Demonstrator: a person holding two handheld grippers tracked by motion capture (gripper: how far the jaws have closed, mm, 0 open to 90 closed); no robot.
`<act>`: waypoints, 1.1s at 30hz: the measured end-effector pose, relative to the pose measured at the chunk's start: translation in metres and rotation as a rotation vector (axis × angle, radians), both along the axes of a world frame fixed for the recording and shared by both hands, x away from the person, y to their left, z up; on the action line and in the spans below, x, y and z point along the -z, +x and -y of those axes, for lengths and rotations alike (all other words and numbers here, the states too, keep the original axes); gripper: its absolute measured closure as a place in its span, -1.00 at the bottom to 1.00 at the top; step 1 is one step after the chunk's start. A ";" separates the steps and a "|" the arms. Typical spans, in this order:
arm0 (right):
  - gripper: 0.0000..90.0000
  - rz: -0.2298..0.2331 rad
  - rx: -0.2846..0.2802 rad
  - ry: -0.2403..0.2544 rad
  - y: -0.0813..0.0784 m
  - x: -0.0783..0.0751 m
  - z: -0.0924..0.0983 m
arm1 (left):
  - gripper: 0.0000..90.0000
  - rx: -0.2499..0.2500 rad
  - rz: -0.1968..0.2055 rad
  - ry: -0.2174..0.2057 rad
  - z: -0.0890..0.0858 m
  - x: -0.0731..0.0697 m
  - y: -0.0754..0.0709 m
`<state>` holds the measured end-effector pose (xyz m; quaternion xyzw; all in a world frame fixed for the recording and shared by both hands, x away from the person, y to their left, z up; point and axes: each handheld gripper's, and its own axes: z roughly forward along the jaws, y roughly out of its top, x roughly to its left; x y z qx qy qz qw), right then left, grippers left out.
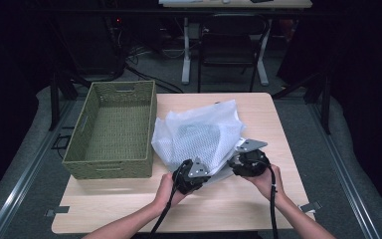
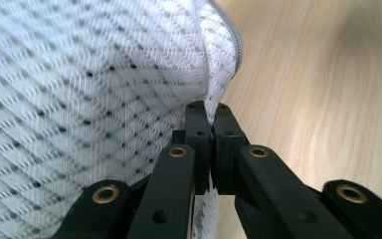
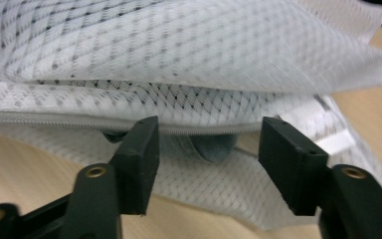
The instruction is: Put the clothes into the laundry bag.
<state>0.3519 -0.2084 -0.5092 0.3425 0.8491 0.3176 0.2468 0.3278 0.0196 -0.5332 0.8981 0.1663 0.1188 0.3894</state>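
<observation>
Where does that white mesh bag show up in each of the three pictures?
High view: mesh bag at the table's middle, right of the green basket.
Left gripper view: it covers the left half, its edge pinched in the shut jaws.
Right gripper view: across the top, beyond the open jaws.
Shared landmark: the bag's zipper.

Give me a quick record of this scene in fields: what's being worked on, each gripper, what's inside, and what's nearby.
item: white mesh bag lying on the wooden table
left gripper: shut on the bag's zipper edge
right gripper: open, jaws either side of the bag's opening, not pressing it
inside bag: grey item, partly hidden
nearby: green basket left of the bag
</observation>
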 end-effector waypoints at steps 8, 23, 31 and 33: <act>-0.10 -0.007 -0.077 -0.016 0.007 0.004 -0.010 | 0.95 -0.032 -0.008 -0.063 -0.001 -0.008 0.007; 0.88 0.085 -0.111 -0.025 0.007 0.008 -0.022 | 0.88 -0.024 -0.030 -0.074 -0.001 -0.010 0.006; 0.98 0.071 -0.084 -0.017 0.002 0.001 -0.009 | 0.29 -0.079 0.029 0.048 -0.010 0.007 -0.005; 0.98 0.052 -0.077 -0.020 -0.001 -0.002 -0.001 | 0.44 -0.096 0.087 0.115 -0.006 0.018 -0.009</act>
